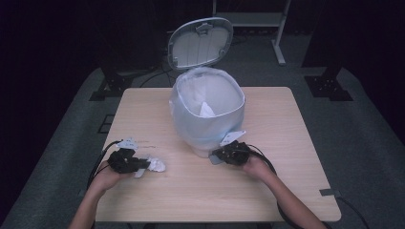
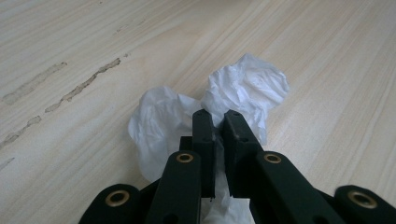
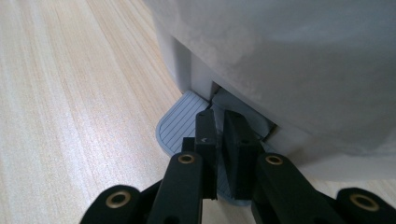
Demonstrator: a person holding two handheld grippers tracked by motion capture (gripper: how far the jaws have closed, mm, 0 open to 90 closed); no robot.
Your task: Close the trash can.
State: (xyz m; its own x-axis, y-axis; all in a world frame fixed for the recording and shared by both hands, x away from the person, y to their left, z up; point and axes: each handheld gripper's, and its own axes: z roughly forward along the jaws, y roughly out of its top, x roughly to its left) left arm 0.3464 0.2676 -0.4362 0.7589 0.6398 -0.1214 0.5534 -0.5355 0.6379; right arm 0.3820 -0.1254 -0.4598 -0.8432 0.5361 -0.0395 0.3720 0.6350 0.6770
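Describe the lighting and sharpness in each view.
High view: table lit, surroundings nearly black, bin slightly soft. Left gripper view: bright and even; crumpled tissue almost washed out, left gripper sharp. Right gripper view: bin wall out of focus, ribbed pedal and right gripper crisper.

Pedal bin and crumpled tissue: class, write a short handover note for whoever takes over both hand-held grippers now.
Left hand-held gripper: shut on the crumpled tissue, which lies on the table left of the bin.
Right hand-held gripper: jaws shut, tips on the pedal at the foot of the pedal bin.
Done: lid up, liner in, one scrap already inside.
Left: lift the tissue, drop it in, release the pedal.
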